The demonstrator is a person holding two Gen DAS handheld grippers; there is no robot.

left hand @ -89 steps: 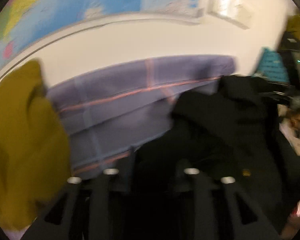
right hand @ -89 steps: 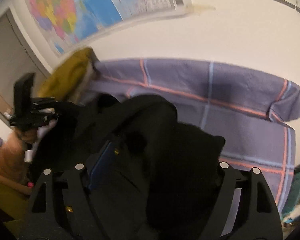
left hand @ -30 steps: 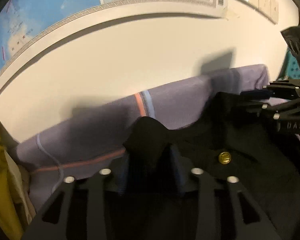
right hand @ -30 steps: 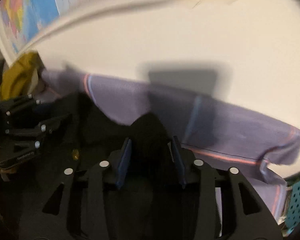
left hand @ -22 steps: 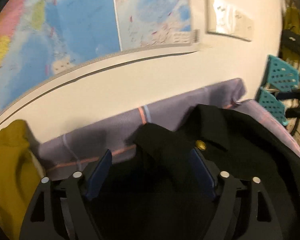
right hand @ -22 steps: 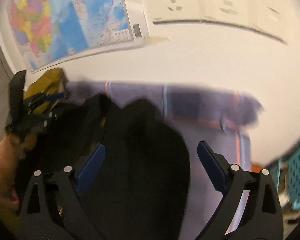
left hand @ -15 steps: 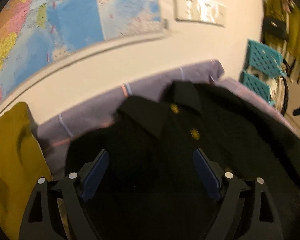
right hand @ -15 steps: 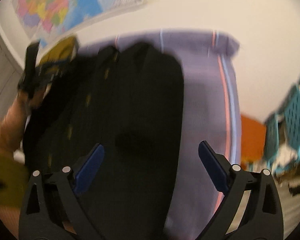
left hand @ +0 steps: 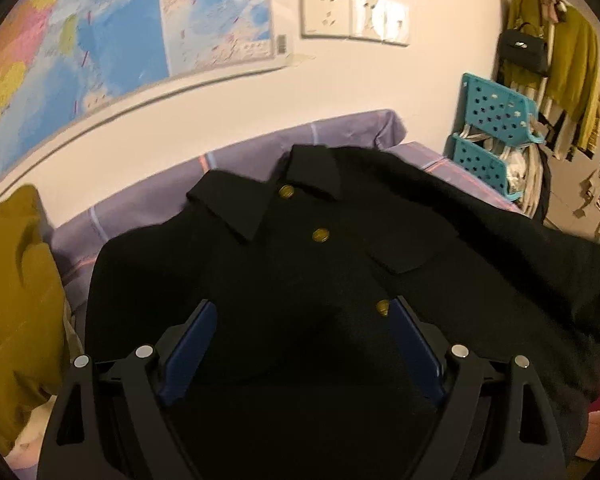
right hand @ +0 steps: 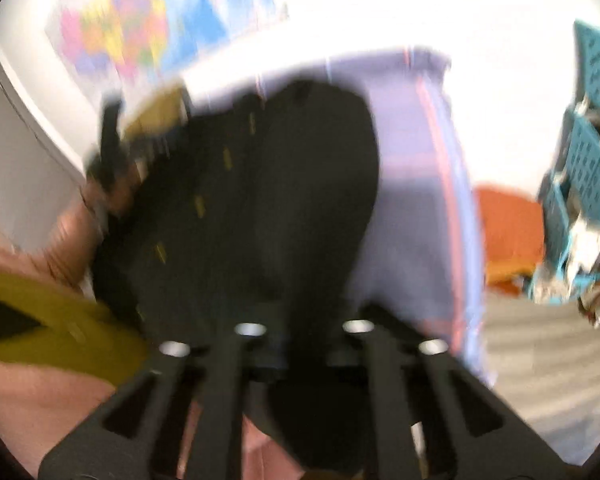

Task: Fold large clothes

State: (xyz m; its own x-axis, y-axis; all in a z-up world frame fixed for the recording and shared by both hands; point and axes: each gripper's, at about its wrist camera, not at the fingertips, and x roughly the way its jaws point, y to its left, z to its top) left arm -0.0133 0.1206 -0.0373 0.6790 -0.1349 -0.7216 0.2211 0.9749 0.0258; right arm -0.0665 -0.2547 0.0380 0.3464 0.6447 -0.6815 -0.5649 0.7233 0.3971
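A black jacket (left hand: 300, 264) with gold buttons and a collar lies face up on a purple plaid sheet (left hand: 236, 160), collar toward the wall. My left gripper (left hand: 302, 320) is open above its chest, blue pads wide apart, holding nothing. In the blurred right wrist view the jacket (right hand: 268, 200) lies spread on the sheet (right hand: 416, 208). My right gripper (right hand: 304, 320) has its jaws close together over the jacket's near edge, with black cloth at the fingers; the blur hides whether it grips. The left gripper (right hand: 108, 148) shows at far left.
A mustard-yellow garment (left hand: 16, 296) is heaped at the sheet's left end. Teal perforated baskets (left hand: 492, 132) stand to the right, with hanging clothes and a black bag (left hand: 524, 52) behind. A map (left hand: 120, 40) and wall sockets are on the wall. An orange object (right hand: 512, 236) sits beside the bed.
Both grippers held the jacket shut, then opened and laid it flat on the sheet. The left has drawn back, open. The right jaws have closed in again at the near edge.
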